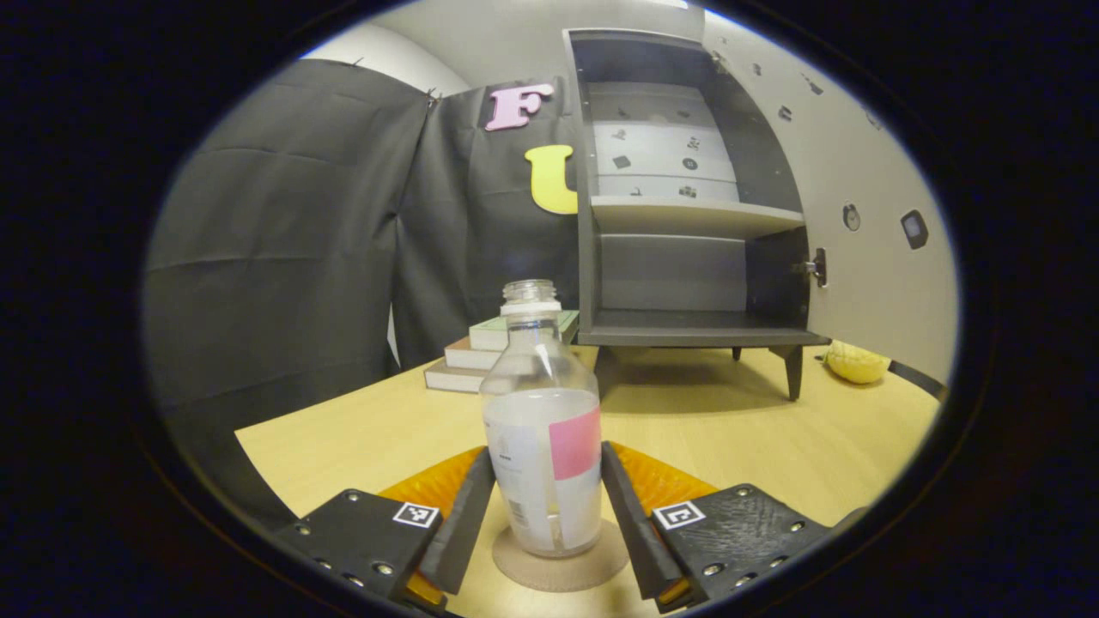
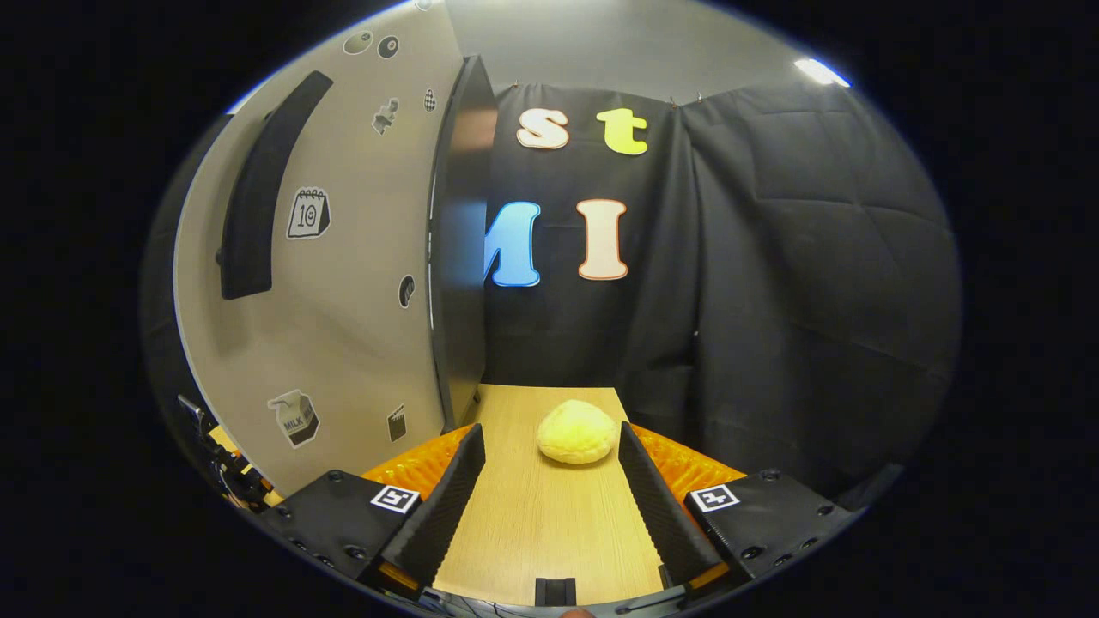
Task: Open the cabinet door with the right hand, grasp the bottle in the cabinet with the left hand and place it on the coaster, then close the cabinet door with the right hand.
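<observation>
A clear bottle (image 1: 541, 429) with a pink label and no cap stands upright on a round tan coaster (image 1: 601, 566) on the wooden table. My left gripper (image 1: 547, 451) is shut on the bottle, one finger against each side of its lower body. Behind it the dark cabinet (image 1: 687, 326) stands with bare shelves, its door (image 1: 867, 215) swung out to the right. In the right gripper view, my right gripper (image 2: 549, 438) is open and holds nothing. It sits just right of the open door (image 2: 343, 257), whose long dark handle (image 2: 258, 172) is up on the left.
A stack of books (image 1: 468, 356) lies left of the cabinet. A yellow rounded lump (image 2: 577, 432) rests on the table just ahead of the right fingertips, also seen by the cabinet's right leg (image 1: 856, 362). Black cloth walls close in the table.
</observation>
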{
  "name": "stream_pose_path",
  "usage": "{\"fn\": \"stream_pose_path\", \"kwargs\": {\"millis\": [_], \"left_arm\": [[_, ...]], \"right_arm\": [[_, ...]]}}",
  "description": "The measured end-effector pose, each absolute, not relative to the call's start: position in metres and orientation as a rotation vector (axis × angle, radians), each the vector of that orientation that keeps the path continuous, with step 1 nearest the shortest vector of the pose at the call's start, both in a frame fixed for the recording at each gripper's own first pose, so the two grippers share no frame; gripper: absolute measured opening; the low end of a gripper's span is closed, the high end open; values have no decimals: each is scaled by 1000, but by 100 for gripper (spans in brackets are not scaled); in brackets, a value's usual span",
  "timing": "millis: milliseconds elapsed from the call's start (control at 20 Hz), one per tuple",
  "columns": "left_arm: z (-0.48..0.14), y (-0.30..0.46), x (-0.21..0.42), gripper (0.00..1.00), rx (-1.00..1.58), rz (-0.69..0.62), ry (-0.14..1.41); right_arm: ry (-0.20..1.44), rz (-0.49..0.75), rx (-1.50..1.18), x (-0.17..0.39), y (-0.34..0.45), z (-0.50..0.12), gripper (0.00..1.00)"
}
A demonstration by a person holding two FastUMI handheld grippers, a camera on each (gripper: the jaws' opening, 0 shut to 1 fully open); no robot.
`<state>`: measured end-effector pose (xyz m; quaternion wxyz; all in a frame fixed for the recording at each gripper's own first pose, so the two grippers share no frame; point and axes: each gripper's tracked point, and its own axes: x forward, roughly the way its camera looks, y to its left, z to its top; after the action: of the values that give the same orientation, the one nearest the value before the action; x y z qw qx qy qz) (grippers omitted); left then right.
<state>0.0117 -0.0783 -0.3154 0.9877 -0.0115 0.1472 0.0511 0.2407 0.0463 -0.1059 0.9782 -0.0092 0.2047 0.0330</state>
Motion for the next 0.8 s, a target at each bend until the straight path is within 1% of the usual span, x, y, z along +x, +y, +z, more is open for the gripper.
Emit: {"fn": "stream_pose_path", "kwargs": {"millis": [50,100,150,200,250,300,350,450,500,550,600,650,750,800], "left_arm": [[-316,-81,10,76,-24,98,302],[-317,-82,6,76,-24,99,311],[-317,-82,4,76,-26,102,314],[-318,-82,2,74,-27,106,322],[-318,-83,-1,76,-24,110,325],[-317,-83,-3,76,-21,111,328],[-317,-83,-2,76,-19,111,330],[-318,-83,-1,76,-15,114,339],[-318,-82,0,76,-15,118,343],[-319,-82,-1,73,-16,121,345],[-318,-82,-1,73,-13,122,347],[-319,-81,-1,76,-8,125,349],[-318,-79,-2,76,9,131,349],[-322,-80,-1,82,10,131,361]], "right_arm": [[415,69,-18,241,48,-108,94],[417,70,-23,241,49,-108,94],[415,69,-27,242,49,-108,99],[413,71,-27,242,50,-107,99],[415,74,-24,241,52,-109,94],[417,75,-22,241,53,-109,99],[418,75,-22,241,53,-110,94],[417,74,-26,241,52,-110,94],[416,74,-27,241,52,-110,99],[415,75,-27,242,52,-110,94],[415,76,-26,243,52,-109,94],[415,77,-25,243,52,-110,94],[418,82,-24,244,52,-111,94],[420,83,-26,245,52,-111,94]]}}
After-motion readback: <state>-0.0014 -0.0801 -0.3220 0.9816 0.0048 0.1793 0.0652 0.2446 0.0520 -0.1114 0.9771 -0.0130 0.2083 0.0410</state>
